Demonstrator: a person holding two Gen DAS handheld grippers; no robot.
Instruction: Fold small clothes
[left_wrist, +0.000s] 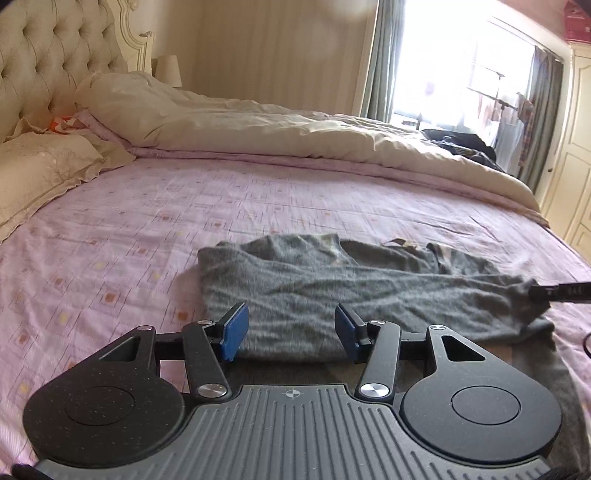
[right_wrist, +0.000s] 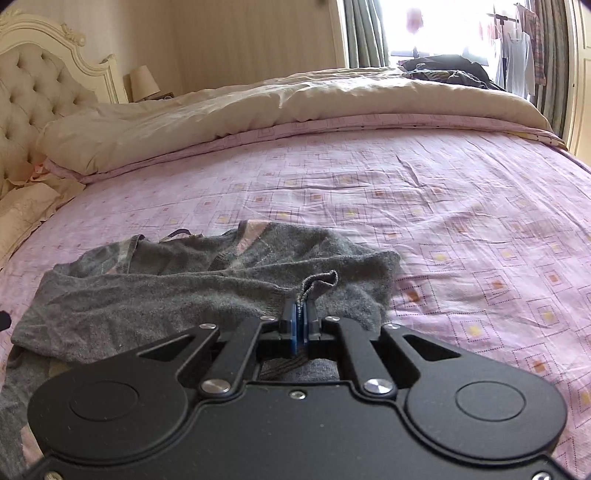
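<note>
A grey knitted garment (left_wrist: 332, 284) lies crumpled on the pink patterned bed sheet (left_wrist: 147, 221), partly doubled over itself. My left gripper (left_wrist: 291, 332) hovers over its near edge, its blue pads (left_wrist: 234, 332) apart with nothing pinched between them. In the right wrist view the same grey garment (right_wrist: 166, 295) spreads to the left. My right gripper (right_wrist: 300, 314) is shut on a raised edge of the garment, which sticks up between the blue pads. The right gripper's tip (left_wrist: 561, 291) shows at the far right of the left wrist view, at the garment's edge.
A cream duvet (left_wrist: 295, 136) is bunched along the far side of the bed. Pillows (left_wrist: 40, 170) and a tufted headboard (left_wrist: 48, 55) stand at the left. Dark clothes (left_wrist: 461, 146) lie at the far corner near a window and drying rack (right_wrist: 517, 55).
</note>
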